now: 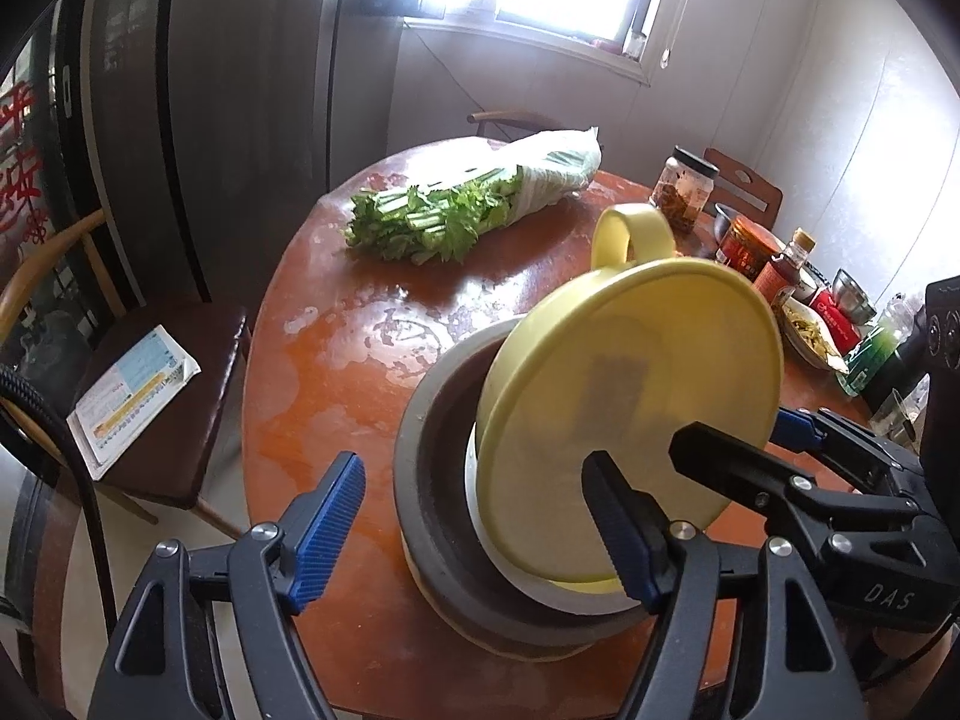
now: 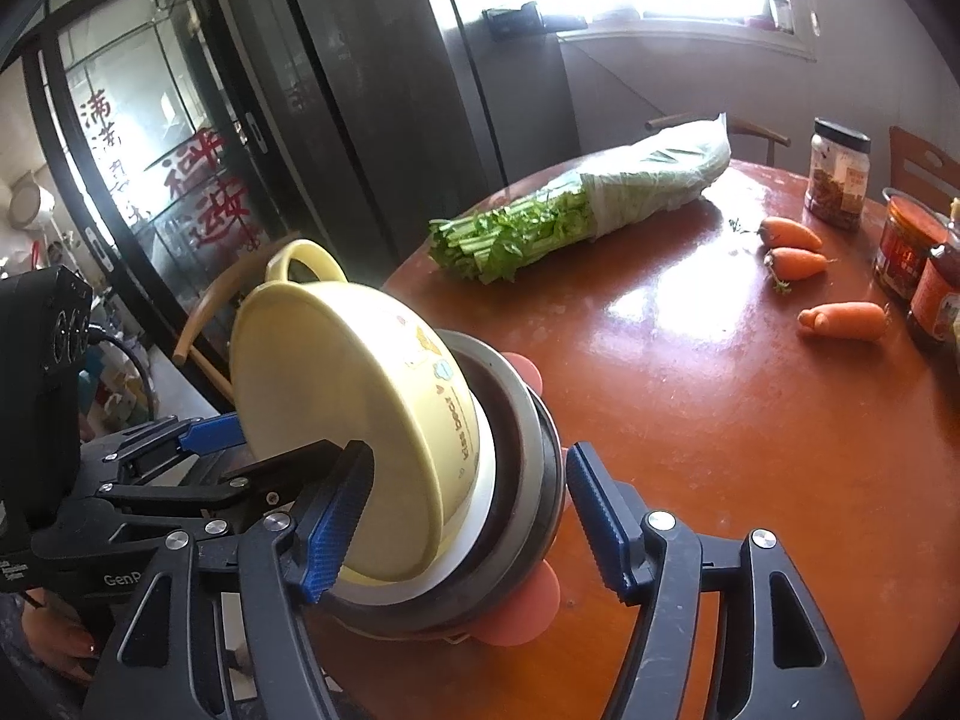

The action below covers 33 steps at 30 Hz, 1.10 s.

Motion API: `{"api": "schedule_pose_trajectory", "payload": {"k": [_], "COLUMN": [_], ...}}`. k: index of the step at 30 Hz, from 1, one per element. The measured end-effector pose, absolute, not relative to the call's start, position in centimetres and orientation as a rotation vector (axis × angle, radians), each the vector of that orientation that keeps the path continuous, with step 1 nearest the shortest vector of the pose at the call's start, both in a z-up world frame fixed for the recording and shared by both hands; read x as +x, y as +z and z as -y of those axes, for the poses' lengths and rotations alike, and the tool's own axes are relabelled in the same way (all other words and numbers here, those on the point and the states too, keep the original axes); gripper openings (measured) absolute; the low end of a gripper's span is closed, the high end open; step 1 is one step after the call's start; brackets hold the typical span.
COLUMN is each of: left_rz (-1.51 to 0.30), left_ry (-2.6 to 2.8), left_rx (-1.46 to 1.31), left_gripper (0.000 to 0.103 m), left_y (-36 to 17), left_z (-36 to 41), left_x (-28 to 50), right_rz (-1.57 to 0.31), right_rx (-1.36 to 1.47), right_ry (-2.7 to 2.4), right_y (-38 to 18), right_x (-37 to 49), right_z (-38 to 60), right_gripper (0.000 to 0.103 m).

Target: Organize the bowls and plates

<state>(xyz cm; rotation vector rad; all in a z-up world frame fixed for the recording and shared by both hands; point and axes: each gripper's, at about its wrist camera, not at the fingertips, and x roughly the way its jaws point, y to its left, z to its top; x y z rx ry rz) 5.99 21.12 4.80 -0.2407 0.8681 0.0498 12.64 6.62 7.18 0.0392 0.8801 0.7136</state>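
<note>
yellow bowl (image 2: 360, 396) tilted in stacked bowls (image 2: 522, 480), between open right gripper (image 2: 462, 516) fingers

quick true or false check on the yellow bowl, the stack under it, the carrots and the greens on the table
1. The yellow bowl lies tilted on its side against the stack of bowls. True.
2. The yellow bowl has no handle. False: a loop handle rises from its rim.
3. Three carrots lie on the round wooden table. True.
4. The leafy greens sit inside the yellow bowl. False: they lie on the table, part wrapped in a plastic bag, well beyond the bowls.
5. The right gripper is clamped shut on the stack. False: its jaws are open, one either side of the bowls.
</note>
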Motion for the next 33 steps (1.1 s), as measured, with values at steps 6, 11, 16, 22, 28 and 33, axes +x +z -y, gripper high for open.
{"api": "schedule_pose_trajectory", "payload": {"k": [6,11,16,22,28,33], "left_rz": [-0.837,-0.797,-0.756,-0.733,-0.738,-0.744], "left_ry": [0.070,0.101,0.131,0.120,0.137,0.160], "left_rx": [-0.228,-0.194,-0.177,-0.180,-0.175,-0.169], "left_gripper": [0.077,0.078,0.082,0.085,0.088,0.089], "left_y": [6.0,7.1,7.8,7.3,5.7,4.1], "left_z": [-21.0,-20.4,-19.8,-18.4,-17.2,-16.7], "left_x": [4.9,3.5,1.8,-0.4,-2.3,-4.1], "right_rz": [-0.822,-0.786,-0.752,-0.731,-0.739,-0.737], "right_rx": [0.027,0.020,-0.001,-0.044,-0.051,-0.035], "right_ry": [0.689,0.682,0.676,0.668,0.648,0.624], "right_y": [8.8,9.8,10.3,9.8,8.4,7.0], "right_x": [11.6,10.4,8.6,5.8,3.7,1.9], "right_z": [-5.8,-4.9,-4.0,-3.0,-1.8,-0.9], "right_gripper": [0.075,0.076,0.078,0.081,0.081,0.081]}}
